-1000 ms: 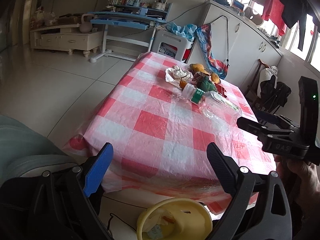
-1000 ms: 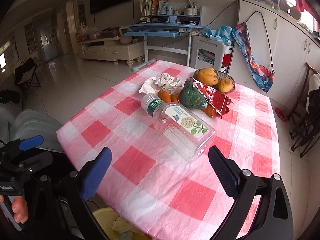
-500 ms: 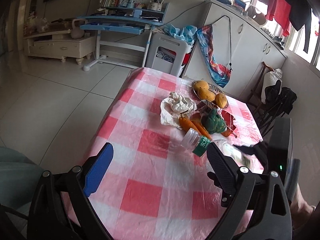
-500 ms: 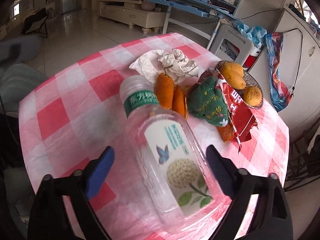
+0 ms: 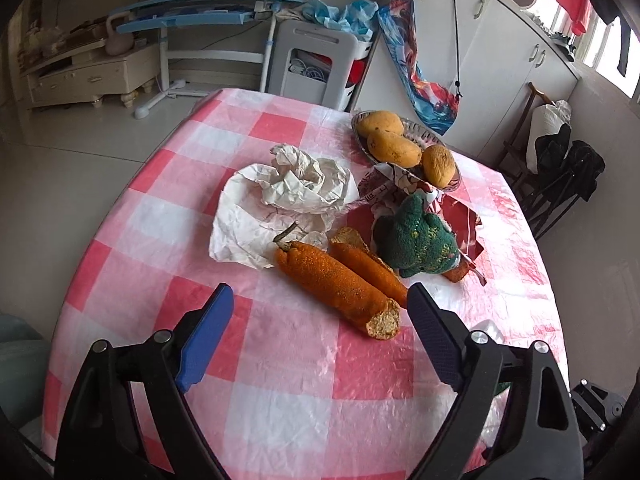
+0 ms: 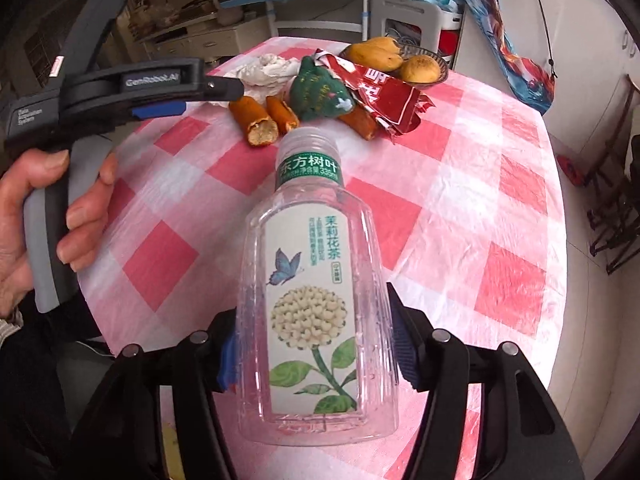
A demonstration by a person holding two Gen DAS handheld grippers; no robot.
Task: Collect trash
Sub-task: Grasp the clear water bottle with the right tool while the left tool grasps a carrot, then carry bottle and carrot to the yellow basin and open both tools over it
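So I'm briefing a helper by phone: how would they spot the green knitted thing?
On the pink checked tablecloth, look just in front of the fruit bowl. The green knitted thing lies on a torn red wrapper, the only soft, woolly item there.

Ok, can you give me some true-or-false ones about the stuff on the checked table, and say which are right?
1. The clear bottle sits between the right gripper's fingers. True.
2. The left gripper is squeezing an orange peel. False: its fingers stand apart, and the peel lies on the tablecloth just ahead of them.
3. The fruit bowl holds yellow fruit. True.
4. The bottle has a red cap on. False: the neck is open, with no cap.
5. The crumpled white paper lies inside the bowl. False: it lies on the tablecloth beside it.
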